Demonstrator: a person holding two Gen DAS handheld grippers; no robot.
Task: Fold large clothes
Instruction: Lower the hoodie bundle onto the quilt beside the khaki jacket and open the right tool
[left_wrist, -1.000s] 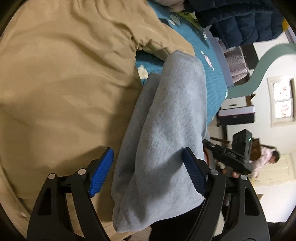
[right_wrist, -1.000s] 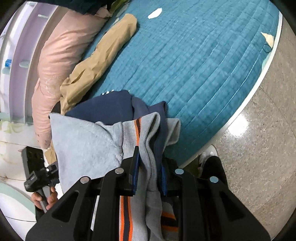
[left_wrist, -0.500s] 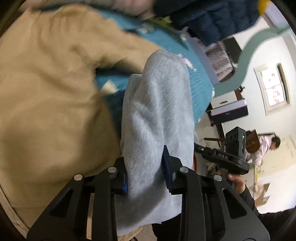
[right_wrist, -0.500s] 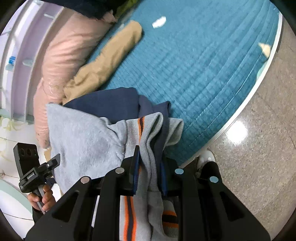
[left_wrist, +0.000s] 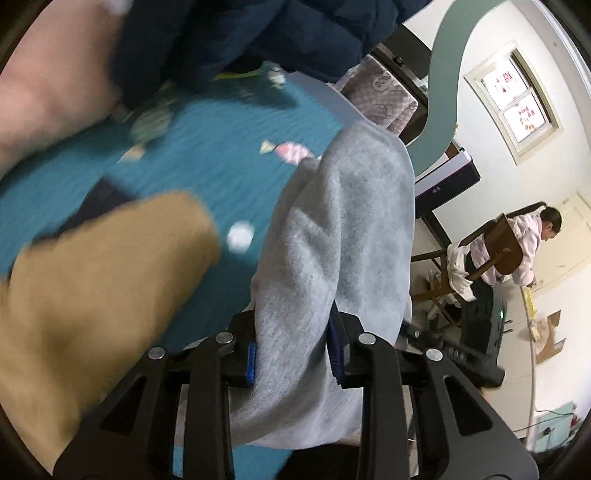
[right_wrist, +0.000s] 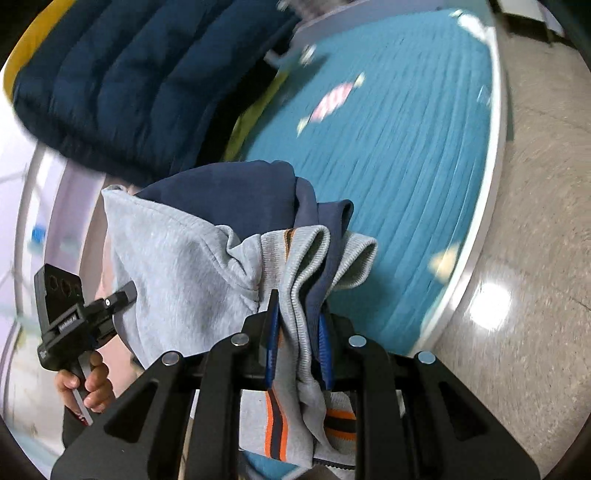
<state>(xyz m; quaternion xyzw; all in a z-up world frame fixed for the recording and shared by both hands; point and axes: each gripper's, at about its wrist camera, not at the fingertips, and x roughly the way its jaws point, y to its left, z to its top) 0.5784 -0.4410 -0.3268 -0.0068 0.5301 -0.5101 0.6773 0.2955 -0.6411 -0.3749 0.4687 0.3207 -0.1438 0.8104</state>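
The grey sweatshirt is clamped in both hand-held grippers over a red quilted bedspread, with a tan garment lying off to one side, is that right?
Not quite: the bedspread is teal, not red, as the right wrist view shows. The rest holds: the grey sweatshirt is clamped in the left hand-held gripper and the right hand-held gripper, and the tan garment lies to one side.

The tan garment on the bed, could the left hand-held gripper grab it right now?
Probably not. The left hand-held gripper is already clamped on the grey sweatshirt, which fills its jaws. The tan garment lies close beside it on the teal bedspread, unobstructed, but the sweatshirt must be released first.
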